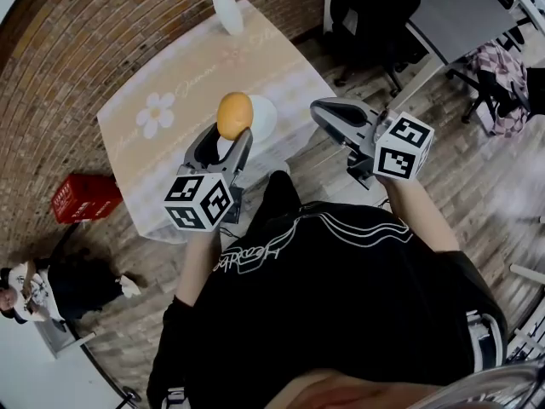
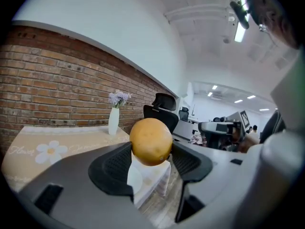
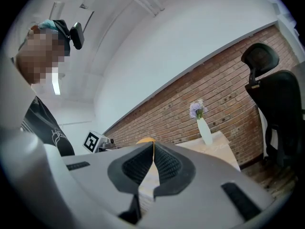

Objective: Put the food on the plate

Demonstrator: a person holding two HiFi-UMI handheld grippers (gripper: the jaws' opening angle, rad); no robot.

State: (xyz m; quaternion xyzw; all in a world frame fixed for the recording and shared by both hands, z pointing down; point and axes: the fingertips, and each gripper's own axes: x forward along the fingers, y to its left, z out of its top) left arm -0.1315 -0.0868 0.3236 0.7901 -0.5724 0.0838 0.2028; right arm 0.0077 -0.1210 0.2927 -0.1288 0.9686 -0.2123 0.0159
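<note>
Orange [image 1: 234, 114] is pinched between the jaws of my left hand-held gripper [image 1: 231, 136]. It is raised over the white plate [image 1: 266, 119] by the desk's [image 1: 192, 75] near edge, apparently clear of it. My right hand-held gripper [image 3: 153, 150] is pressed together, empty.

Seen from above, a person in a black top [image 1: 341, 296] holds both grippers out in front of the chest. The left gripper [image 1: 228, 136] points forward and away from the body, its jaws spread wide and pressed against either side of a round orange fruit [image 1: 234, 115] that sits at their tips. Its marker cube [image 1: 198, 201] rides just behind, above the bare left forearm [image 1: 197, 258]. Well apart to its right, the right gripper [image 1: 318, 109] angles in toward the left one, jaws pressed together with nothing between them, and its marker cube [image 1: 402, 146] caps the bare right forearm [image 1: 417, 213].
</note>
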